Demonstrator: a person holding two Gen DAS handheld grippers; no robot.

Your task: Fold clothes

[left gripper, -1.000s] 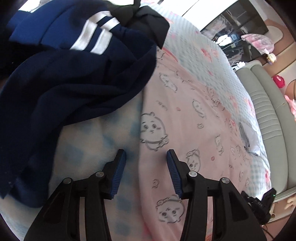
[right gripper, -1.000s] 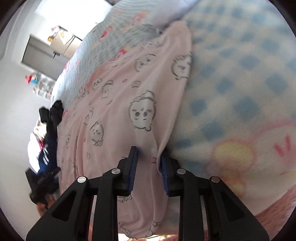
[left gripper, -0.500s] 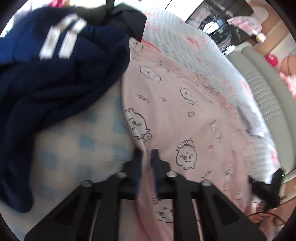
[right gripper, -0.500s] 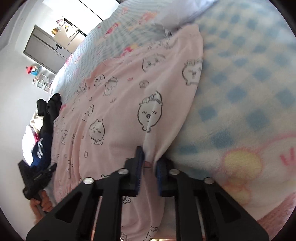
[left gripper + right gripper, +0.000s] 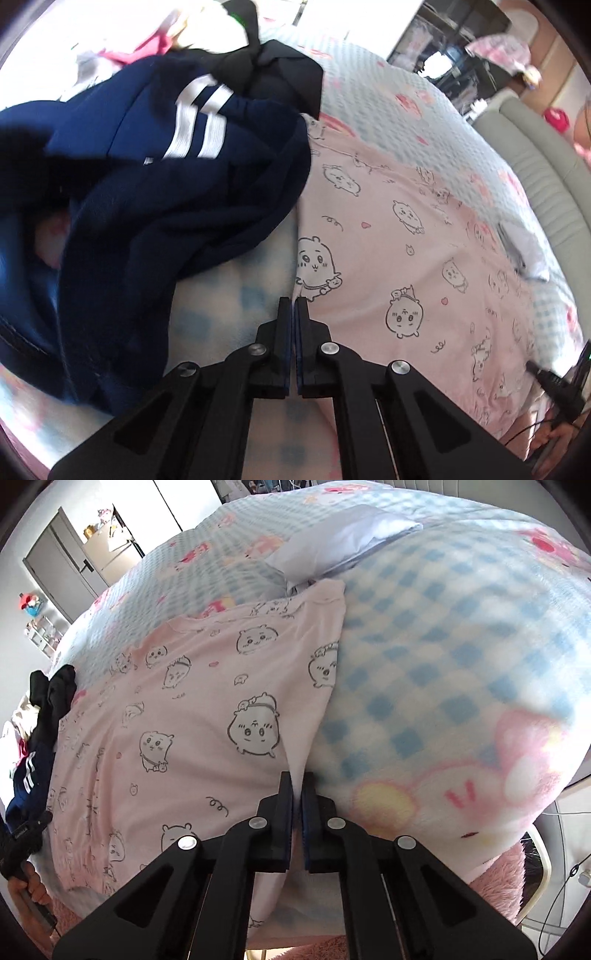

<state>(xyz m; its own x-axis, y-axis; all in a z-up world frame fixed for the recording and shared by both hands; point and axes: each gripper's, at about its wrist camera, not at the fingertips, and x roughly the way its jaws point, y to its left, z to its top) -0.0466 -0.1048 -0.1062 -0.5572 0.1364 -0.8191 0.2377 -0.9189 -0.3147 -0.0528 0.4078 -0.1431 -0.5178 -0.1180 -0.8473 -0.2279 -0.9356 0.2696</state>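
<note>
No readable text, brand or number; pink garment point(image 5: 207, 716) carries cartoon faces only.

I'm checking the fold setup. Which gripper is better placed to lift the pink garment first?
Neither leads: the left gripper and right gripper are both shut on the pink garment's near edge. Judged from that, both should lift together.

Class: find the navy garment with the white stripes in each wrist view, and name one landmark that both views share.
Left wrist: the navy garment fills the upper left, lying beside the pink printed cloth.
Right wrist: the navy garment shows as a small patch at the far left edge.
Shared landmark: the pink printed cloth, pinched at its edge in both views.
</note>
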